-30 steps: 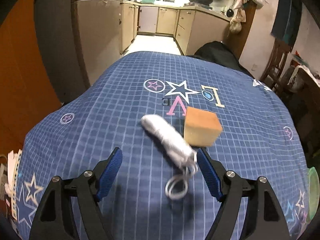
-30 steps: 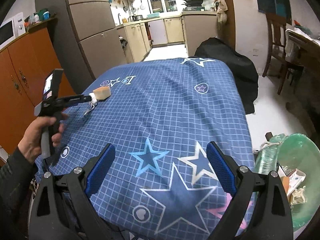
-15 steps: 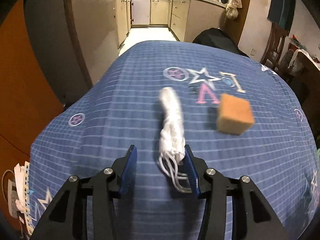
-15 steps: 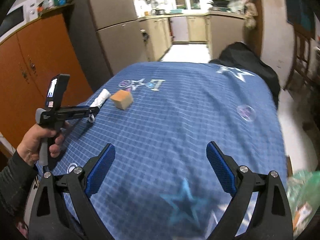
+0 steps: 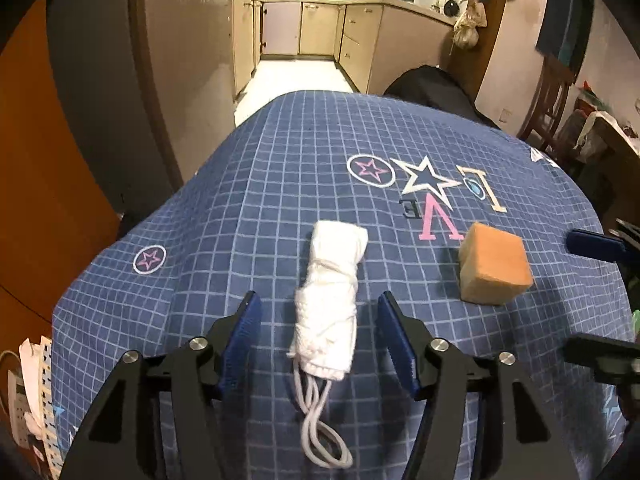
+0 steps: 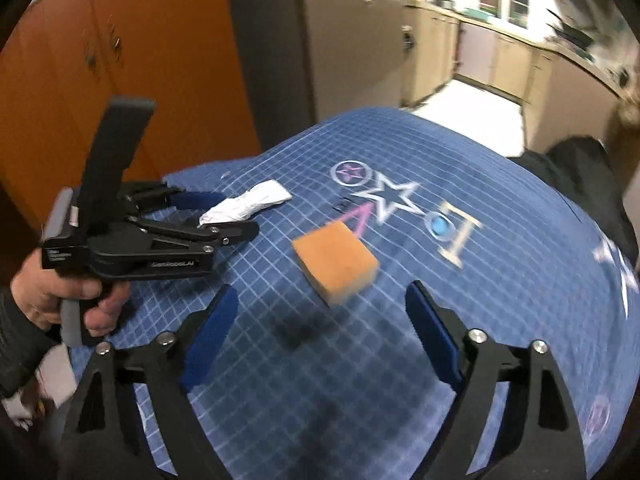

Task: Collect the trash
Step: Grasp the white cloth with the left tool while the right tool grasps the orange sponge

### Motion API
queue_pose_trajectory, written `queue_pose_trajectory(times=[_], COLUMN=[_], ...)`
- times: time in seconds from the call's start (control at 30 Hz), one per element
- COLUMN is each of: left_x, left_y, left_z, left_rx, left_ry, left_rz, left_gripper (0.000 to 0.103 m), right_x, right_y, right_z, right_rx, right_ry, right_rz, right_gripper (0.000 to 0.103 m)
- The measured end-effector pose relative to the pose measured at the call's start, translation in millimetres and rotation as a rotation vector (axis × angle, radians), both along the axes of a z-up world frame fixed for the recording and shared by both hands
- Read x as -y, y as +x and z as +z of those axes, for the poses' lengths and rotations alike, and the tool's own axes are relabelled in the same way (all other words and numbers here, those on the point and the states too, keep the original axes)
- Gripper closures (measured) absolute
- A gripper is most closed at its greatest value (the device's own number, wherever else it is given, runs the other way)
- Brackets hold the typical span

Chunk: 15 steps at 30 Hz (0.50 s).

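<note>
Your left gripper [image 5: 320, 336] straddles the mask [image 5: 330, 300], a white crumpled roll bound by its own elastic loops; its 2 ribbed blue pads have just been opening and stand clear of it, nothing gripped. The mask lies on the blue checked cloth [image 5: 260, 208], with the sponge [image 5: 494, 268], a tan porous block, near on its right. Your right gripper [image 6: 320, 336], jaws just closing yet wide and empty, faces that sponge. Only its blurred view shows your left hand [image 6: 68, 300]; the loops are hidden there.
</note>
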<state>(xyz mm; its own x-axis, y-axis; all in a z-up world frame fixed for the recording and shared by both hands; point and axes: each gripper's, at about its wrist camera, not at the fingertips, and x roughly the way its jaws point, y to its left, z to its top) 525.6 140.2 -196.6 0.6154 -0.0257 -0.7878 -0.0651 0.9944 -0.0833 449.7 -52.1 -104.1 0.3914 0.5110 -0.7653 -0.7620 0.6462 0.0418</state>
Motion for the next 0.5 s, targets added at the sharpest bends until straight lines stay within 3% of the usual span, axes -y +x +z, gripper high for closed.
queue_pose_trajectory(times=[0.03,0.17,0.37,0.47,0.5], left_x=[-1.5,-11.0,-7.5,2.0,4.2], left_y=[0.9,0.1,-3.9,-0.9,-1.0], left_z=[0.0,-0.1,0.0,-0.9,-1.3], left_rx=[0.003,0.005,0.007,0.008,0.010], left_ry=[-0.002,-0.018,0.006,0.035,0.043], left_rz=[0.001,0.001,-0.016,-0.022,-0.022], left_gripper=[0.056,0.071,0.071,0.071,0.071], right_x=[-8.2,-22.7,-36.9,-41.2,-41.5], right_y=[4.7,20.3,34.6,37.3,37.4], right_z=[-3.2,-13.2,-27.5,-33.7,-36.1], right_rx=[0.003,0.001,-0.014,-0.017,-0.016], right_ry=[-0.030,-0.085,-0.127,-0.140,-0.148], right_rz=[0.023,0.049,0.071,0.068,0.059], right_gripper=[0.027,0.035,0.038,0.047,0.055])
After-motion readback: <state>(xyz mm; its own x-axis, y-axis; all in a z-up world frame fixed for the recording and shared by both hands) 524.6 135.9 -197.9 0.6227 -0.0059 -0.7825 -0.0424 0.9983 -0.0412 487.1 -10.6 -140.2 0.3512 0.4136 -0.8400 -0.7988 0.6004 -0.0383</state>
